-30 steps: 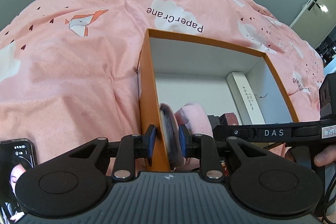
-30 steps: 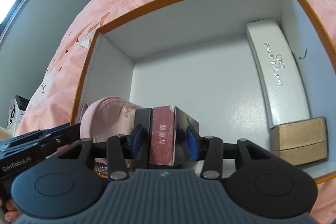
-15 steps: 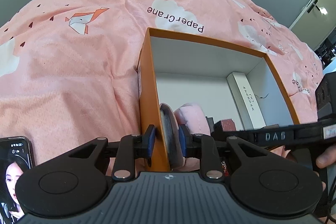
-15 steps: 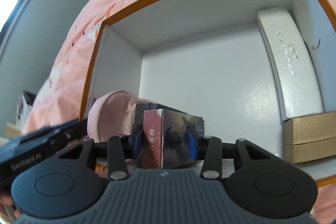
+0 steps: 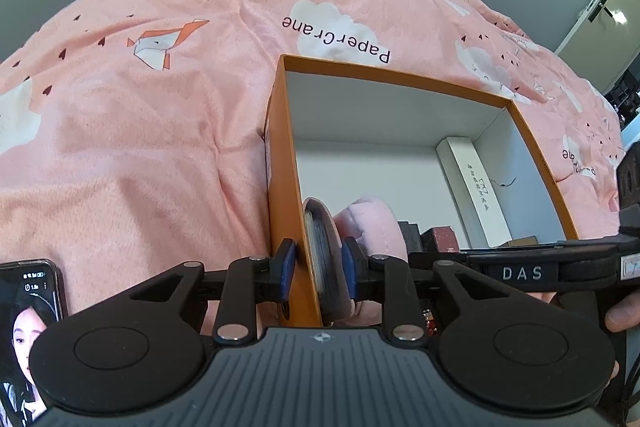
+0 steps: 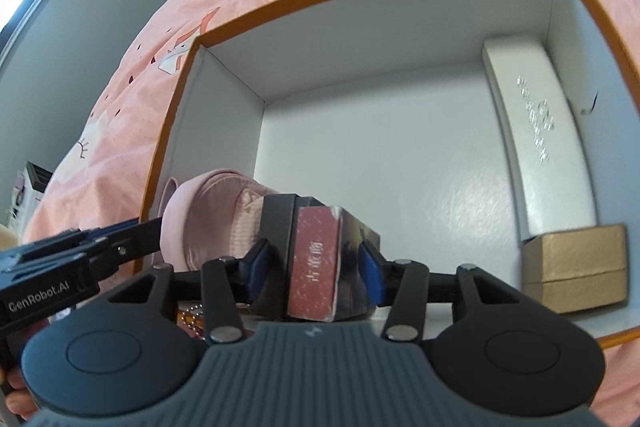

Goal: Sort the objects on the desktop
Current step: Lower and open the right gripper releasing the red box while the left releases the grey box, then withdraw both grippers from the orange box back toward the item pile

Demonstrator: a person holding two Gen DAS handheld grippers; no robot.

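The red card box point(image 6: 314, 263), low centre between the opening right gripper point(image 6: 310, 267) pads, looks light, stiff and glossy: best held across its flat sides.

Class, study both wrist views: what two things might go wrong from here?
1. On the right gripper the jaws are opening with the red box between them; it may tip against the pink pouch.
2. The left gripper pinches a wall of the orange box together with the pink pouch; lifting away might drag either.
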